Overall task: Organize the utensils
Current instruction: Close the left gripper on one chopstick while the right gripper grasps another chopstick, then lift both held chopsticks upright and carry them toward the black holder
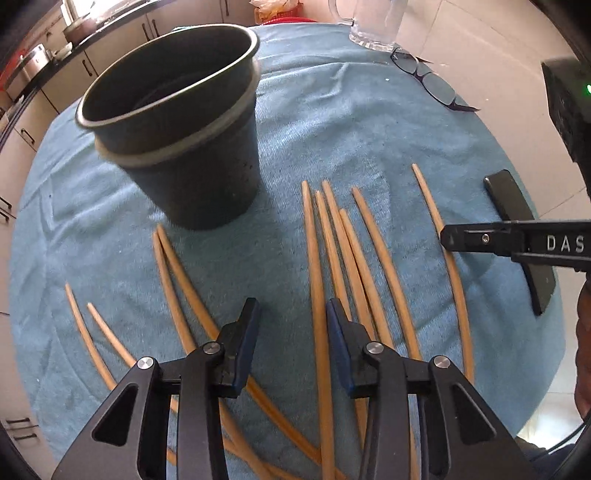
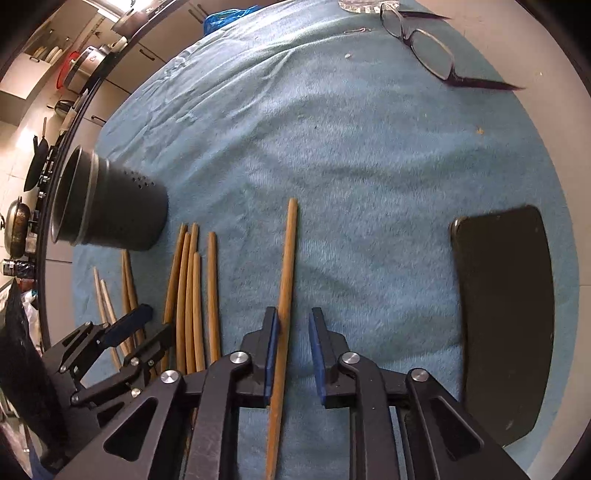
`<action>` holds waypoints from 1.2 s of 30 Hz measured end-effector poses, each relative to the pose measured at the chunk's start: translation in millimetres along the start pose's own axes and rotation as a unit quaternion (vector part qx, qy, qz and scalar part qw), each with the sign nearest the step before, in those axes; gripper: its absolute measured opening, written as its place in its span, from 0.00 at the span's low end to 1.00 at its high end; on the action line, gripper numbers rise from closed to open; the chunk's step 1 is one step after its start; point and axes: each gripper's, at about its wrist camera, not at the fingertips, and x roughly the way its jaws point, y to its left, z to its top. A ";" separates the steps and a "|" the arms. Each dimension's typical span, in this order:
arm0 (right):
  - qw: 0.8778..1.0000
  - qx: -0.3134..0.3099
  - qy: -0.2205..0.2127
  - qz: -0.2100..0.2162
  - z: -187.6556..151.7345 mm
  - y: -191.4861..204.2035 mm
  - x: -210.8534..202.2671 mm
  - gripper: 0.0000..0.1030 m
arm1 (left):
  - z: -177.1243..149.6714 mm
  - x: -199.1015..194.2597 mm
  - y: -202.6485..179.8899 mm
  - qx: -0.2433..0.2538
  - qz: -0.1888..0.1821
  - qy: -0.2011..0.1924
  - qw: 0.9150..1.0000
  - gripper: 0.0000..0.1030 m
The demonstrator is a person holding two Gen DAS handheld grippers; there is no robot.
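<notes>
Several wooden chopsticks lie on a blue towel (image 1: 332, 122). A dark perforated holder (image 1: 166, 122) stands upright at the towel's left; the right wrist view has this holder (image 2: 110, 210) at its left edge. My left gripper (image 1: 291, 310) is open and points down over one chopstick (image 1: 312, 258), which runs between its fingers close to the right pad without being pressed. My right gripper (image 2: 293, 317) is open around a lone chopstick (image 2: 288, 266). That chopstick rests against the left pad, and the right pad stands apart from it.
A black phone (image 2: 506, 314) lies at the towel's right edge, beside my right gripper (image 1: 454, 238). Eyeglasses (image 2: 424, 48) and a glass mug (image 1: 373, 26) sit at the far side. More chopsticks (image 2: 192, 295) lie bunched by my left gripper (image 2: 147, 328). Kitchen counters run behind.
</notes>
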 end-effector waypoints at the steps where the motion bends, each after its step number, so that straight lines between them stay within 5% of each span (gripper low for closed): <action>1: 1.000 0.001 0.002 -0.001 3.8 0.8 0.8 0.18 | 1.0 0.3 -1.7 0.000 0.006 -0.002 1.000 0.28; 3: 1.000 -0.008 0.005 -0.010 9.3 5.3 2.4 0.18 | 1.6 0.8 -3.0 -0.006 0.016 -0.006 1.000 0.07; 6: 1.000 -0.022 0.004 -0.022 12.7 11.0 5.0 0.07 | 0.0 -0.9 1.9 -0.032 -0.002 -0.007 0.999 0.07; 19: 0.998 -0.034 -0.060 0.012 -17.9 27.9 -35.3 0.07 | -25.9 -82.1 19.0 -0.054 -0.036 -0.112 0.992 0.07; 36: 0.990 -0.035 -0.134 0.030 -60.1 54.1 -98.3 0.06 | -38.7 -148.5 31.3 -0.056 -0.060 -0.176 0.981 0.07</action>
